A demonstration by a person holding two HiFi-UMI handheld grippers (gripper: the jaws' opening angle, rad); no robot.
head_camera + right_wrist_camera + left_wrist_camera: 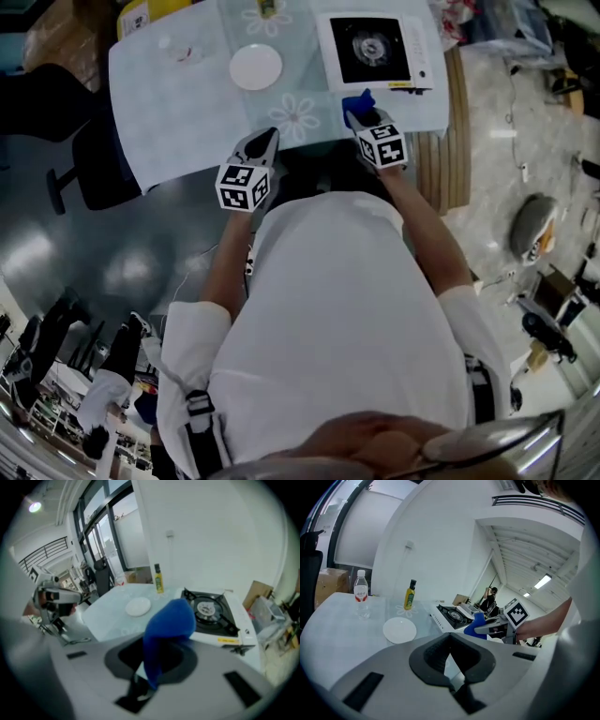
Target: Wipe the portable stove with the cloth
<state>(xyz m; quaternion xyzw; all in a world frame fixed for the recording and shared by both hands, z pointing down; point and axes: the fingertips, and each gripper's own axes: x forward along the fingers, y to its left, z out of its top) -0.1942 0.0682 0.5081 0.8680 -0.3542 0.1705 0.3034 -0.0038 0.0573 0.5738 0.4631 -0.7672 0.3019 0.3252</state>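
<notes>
The portable stove (375, 49), white with a black burner top, stands at the far right of the table; it also shows in both gripper views (452, 615) (211, 611). My right gripper (363, 112) is shut on a blue cloth (354, 100) just in front of the stove's near edge, held above the table. The cloth (166, 627) hangs folded from its jaws, and the left gripper view catches it too (475, 624). My left gripper (268, 139) hovers at the table's near edge, left of the right one, jaws shut and holding nothing.
A white plate (256, 67) lies on the pale flowered tablecloth (178, 103), left of the stove. A water bottle (360, 595) and a yellow oil bottle (409, 595) stand at the back. A dark office chair (94, 164) sits left of the table.
</notes>
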